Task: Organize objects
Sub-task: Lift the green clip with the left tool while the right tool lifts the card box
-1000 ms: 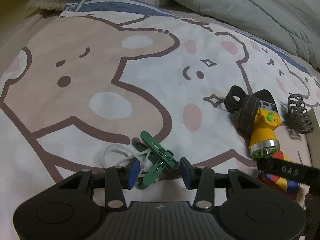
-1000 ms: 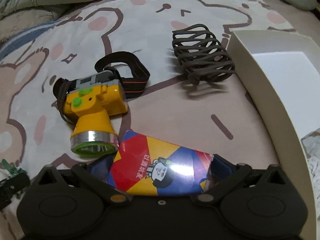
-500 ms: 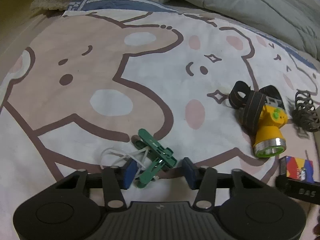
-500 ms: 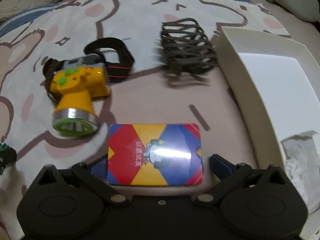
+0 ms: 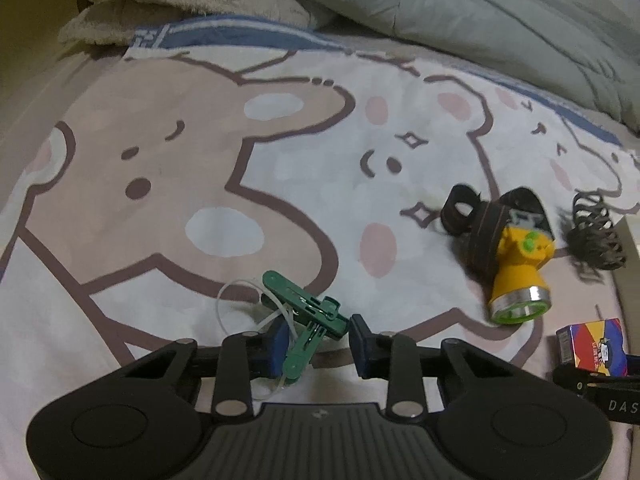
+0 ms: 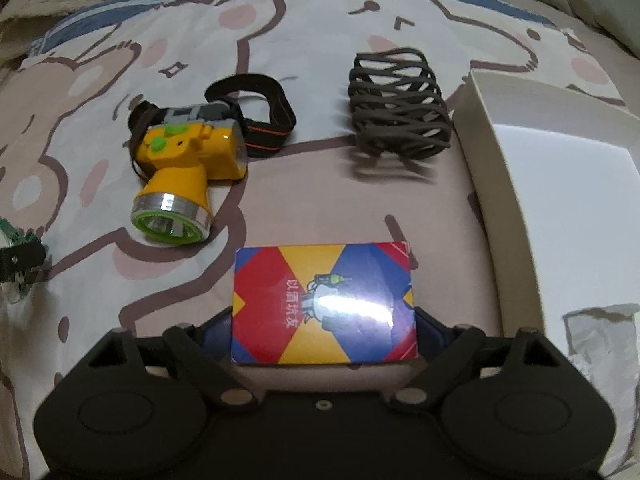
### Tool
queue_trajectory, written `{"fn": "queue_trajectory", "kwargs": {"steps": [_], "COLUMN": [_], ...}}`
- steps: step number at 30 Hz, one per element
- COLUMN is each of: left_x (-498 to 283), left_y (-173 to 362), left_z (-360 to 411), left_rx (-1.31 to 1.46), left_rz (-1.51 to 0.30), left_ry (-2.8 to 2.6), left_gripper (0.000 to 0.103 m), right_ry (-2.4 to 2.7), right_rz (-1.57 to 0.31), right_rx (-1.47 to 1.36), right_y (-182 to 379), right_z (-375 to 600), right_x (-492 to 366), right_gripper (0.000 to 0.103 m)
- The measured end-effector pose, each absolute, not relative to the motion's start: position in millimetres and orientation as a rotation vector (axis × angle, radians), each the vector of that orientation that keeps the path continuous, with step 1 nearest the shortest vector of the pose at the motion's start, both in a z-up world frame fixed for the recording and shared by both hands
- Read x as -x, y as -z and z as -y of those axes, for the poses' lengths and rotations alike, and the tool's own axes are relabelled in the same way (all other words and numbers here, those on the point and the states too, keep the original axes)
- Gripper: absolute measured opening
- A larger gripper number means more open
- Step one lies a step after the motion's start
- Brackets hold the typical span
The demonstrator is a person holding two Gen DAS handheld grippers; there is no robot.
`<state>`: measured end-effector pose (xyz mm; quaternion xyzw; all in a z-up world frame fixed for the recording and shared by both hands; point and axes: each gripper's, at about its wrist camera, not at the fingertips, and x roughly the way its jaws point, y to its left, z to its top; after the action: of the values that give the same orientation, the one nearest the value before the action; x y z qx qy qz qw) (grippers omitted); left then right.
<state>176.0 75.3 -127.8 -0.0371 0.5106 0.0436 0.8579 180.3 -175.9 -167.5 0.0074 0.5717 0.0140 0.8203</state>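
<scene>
1. Everything's spread out on a bed [image 5: 168,184] with a cartoon bear sheet, and a white box [image 6: 500,168] sits on the right edge. My guess is the box is where all this is supposed to end up, so both grippers are each going for a separate item.

2. Left gripper [image 5: 318,340] points steeply down at the green clips [image 5: 308,320], a little bundle with a white cord [image 5: 240,292] looped through it. The fingers have closed as far as they go here, and the left pad presses the bundle's lower clip. The right pad [image 5: 360,344] looks just beside the bundle, so I can't swear both sides are biting. I'd call it clenched on the clips.

3. The clips lie crossed: one runs from upper left to lower right, the other angles down toward the gripper. The fingers close across that lower one, not along it.

4. Right gripper [image 6: 324,332] straddles the card box [image 6: 324,304], which lies flat, face up, near the white box. Its fingers are closing in, and their blue tips peek out at both short ends. The frame doesn't show them pressing yet.

5. The card box's long axis runs left to right, so the fingers span its length, the widest possible grab. That's probably why they're so far apart.

6. The headlamp [image 6: 180,176] lies on its side with the lens toward the camera, and the brown net thing [image 6: 400,108] sits beside the white box. Neither is touched.
</scene>
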Motion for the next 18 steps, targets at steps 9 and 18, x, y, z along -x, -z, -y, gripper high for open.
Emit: {"fn": "queue_trajectory", "kwargs": {"steps": [9,18], "left_x": [-167.5,-155.6], "left_y": [98.0,68.4], "left_z": [-70.2,-59.1], "left_rx": [0.058,0.031], "left_rz": [-0.982,-0.885], "left_ry": [-0.079,-0.066], "left_gripper": [0.034,0.034], "right_ry": [-0.065,-0.097], "right_rz": [-1.091,-0.960], "right_rx": [-0.005,-0.040], "right_y": [129.5,90.4], "right_z": [183.5,195.2], "right_x": [-171.2,-163.3], "right_gripper": [0.090,0.090]}}
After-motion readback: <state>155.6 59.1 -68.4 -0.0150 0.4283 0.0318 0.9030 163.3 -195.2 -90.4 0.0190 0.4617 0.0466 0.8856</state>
